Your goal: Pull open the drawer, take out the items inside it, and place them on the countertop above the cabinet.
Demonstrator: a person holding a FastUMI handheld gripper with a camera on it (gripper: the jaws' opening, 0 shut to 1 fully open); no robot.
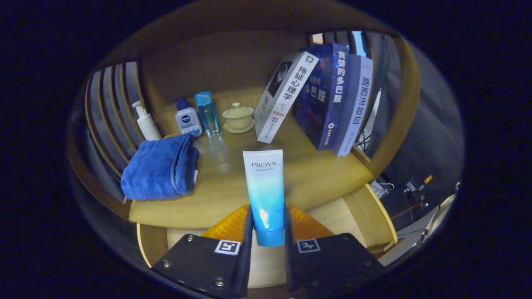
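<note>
The claw (268,232) pinches the blue-and-white plastic squeeze tube (265,195) near its cap end, holding it upright over the wooden table (224,187); it looks light, soft-walled and slick, so a grip by the stiffer cap shoulder seems safest.

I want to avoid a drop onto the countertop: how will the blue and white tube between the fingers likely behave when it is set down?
The tube, held by the gripper near its cap, looks like soft plastic, so it probably gives under pressure. Its glossy skin may be slippery. Stood on its narrow cap it would likely tip; laid flat on the countertop it seems safer.
</note>
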